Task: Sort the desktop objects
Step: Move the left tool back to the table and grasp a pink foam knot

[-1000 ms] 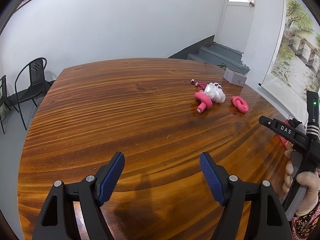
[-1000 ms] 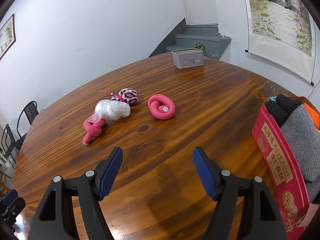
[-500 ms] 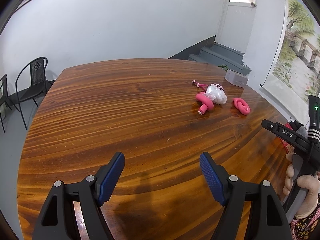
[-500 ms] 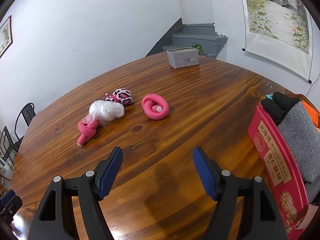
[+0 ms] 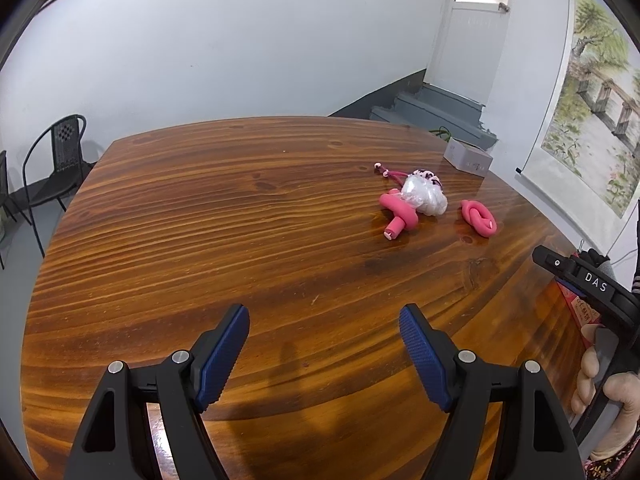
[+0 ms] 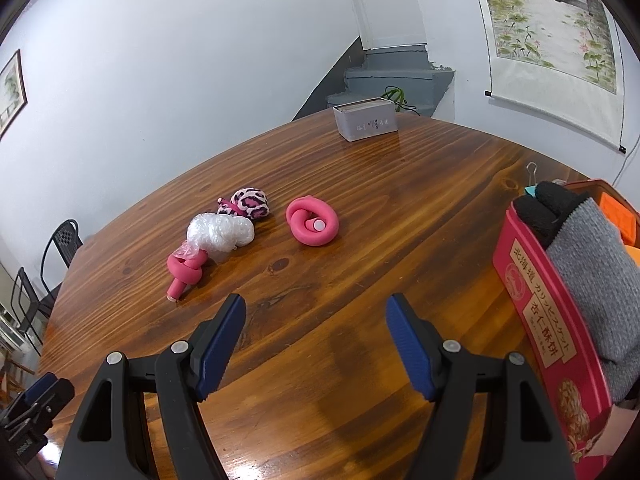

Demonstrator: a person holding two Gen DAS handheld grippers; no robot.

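On the wooden table (image 6: 400, 208) lie a coiled pink foam roller (image 6: 313, 220), a second knotted pink roller (image 6: 185, 270), a clear plastic bundle (image 6: 220, 233) and a pink leopard-print pouch (image 6: 250, 203). They also show in the left wrist view: coil (image 5: 478, 217), knotted roller (image 5: 398, 214), plastic bundle (image 5: 425, 197). My right gripper (image 6: 316, 322) is open and empty, short of the coil. My left gripper (image 5: 325, 330) is open and empty, far from the objects. A red tin box (image 6: 552, 320) at the right holds a grey and black glove (image 6: 580, 256).
A small grey box (image 6: 366, 119) stands at the table's far edge. A binder clip (image 6: 531, 169) lies near the red tin. The right gripper's body and the gloved hand (image 5: 608, 376) show at the right of the left wrist view. Black chairs (image 5: 60, 160) stand beyond the table's left side.
Both grippers stay open. The right gripper has drifted slightly nearer the pink objects and tilted down a little. The left view has shifted only slightly.
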